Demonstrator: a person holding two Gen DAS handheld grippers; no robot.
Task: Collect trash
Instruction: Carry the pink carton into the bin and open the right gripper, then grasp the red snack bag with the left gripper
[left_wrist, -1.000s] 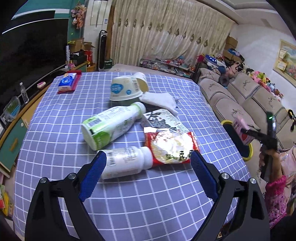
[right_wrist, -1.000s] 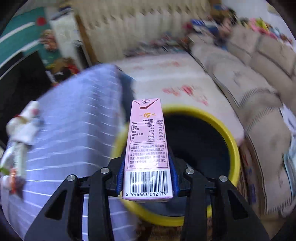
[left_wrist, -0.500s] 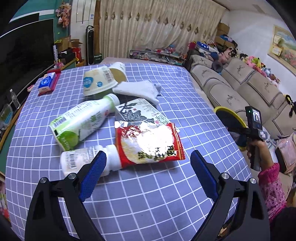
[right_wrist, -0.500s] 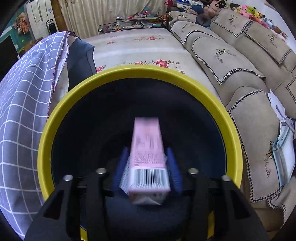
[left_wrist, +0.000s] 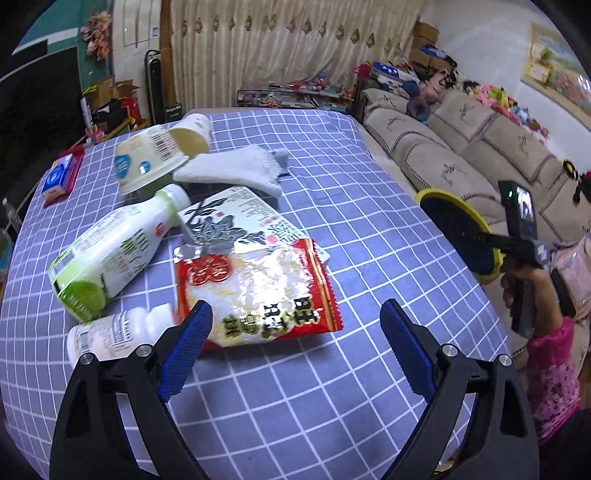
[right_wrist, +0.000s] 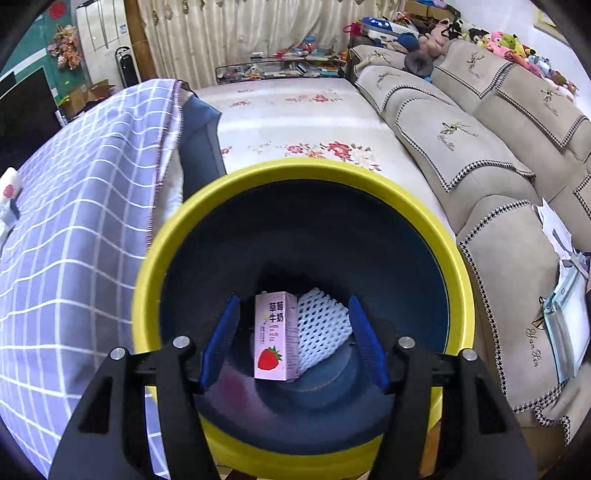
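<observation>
The right gripper (right_wrist: 293, 341) hangs over the yellow-rimmed bin (right_wrist: 458, 258), its blue fingers (right_wrist: 221, 341) spread wide and holding nothing; the pink strawberry milk carton (right_wrist: 275, 336) lies at the bottom of the bin, seen between the fingers, leaning against a white foam net (right_wrist: 323, 330). The left gripper (left_wrist: 293, 350) hovers low over the bench (left_wrist: 295, 398) with its checked cloth, fingers wide apart and empty. The red snack bag (left_wrist: 255, 295) lies just ahead, its lower left corner behind the left finger. Crowding it are a small white bottle (left_wrist: 118, 334), a green-and-white bottle (left_wrist: 110, 254), a flat printed packet (left_wrist: 236, 221), a tipped cup (left_wrist: 147, 162) and a white cloth (left_wrist: 229, 170).
</observation>
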